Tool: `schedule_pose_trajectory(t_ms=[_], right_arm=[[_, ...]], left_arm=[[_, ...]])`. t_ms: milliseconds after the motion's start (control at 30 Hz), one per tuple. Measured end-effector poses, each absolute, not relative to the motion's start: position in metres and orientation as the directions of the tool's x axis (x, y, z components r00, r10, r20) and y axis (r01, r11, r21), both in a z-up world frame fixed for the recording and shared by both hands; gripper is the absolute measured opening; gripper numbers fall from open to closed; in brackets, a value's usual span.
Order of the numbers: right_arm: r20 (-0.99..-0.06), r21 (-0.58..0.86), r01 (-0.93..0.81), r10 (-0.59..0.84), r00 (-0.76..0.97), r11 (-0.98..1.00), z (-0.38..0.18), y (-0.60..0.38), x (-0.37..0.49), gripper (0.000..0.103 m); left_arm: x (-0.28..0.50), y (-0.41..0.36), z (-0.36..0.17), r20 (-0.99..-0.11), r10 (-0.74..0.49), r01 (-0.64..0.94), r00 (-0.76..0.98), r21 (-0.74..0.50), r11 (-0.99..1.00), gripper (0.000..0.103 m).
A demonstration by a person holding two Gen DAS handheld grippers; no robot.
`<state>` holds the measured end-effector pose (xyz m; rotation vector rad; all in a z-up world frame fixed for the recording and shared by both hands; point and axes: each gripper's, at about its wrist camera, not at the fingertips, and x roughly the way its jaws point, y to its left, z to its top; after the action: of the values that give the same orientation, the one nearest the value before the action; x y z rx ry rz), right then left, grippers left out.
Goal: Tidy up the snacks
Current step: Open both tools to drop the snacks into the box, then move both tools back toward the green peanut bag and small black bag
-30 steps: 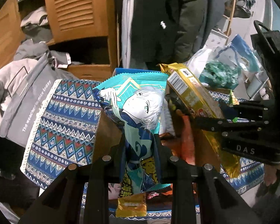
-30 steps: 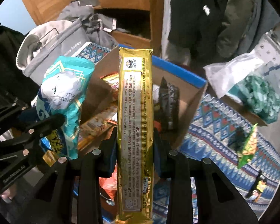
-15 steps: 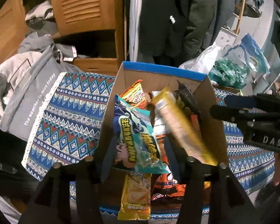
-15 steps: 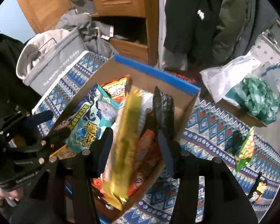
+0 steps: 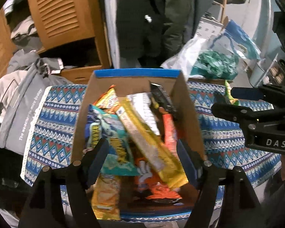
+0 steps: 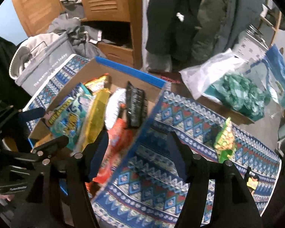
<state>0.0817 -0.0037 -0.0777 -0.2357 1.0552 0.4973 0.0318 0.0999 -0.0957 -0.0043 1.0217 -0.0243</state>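
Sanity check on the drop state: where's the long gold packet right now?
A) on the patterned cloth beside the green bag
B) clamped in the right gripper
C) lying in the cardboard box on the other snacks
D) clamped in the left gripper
C: the long gold packet lies slanted in the cardboard box on top of other snacks, and both the left gripper and the right gripper have opening jaws pressing on nothing.
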Motion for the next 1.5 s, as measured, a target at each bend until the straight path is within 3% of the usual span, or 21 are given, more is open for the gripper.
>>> schedule_pose_trajectory(t_ms=[667, 1500], right_arm=[[-0.884, 0.028, -0.327, 0.176, 0.434, 0.945, -0.083, -0.126, 0.079, 0.074], [-0.913, -0.012, -0.094, 0.027, 0.408, 0.995, -0.114, -0.269, 0.078, 0.075]], left_arm=[[0.038, 0.018, -0.103, -0.882, -0.118, 0.144, 0.457, -0.057, 0.988, 0.078], [0.052, -0.069, -0.139, -0.929, -0.158, 0.22, 0.335, -0.086, 0.972, 0.081]])
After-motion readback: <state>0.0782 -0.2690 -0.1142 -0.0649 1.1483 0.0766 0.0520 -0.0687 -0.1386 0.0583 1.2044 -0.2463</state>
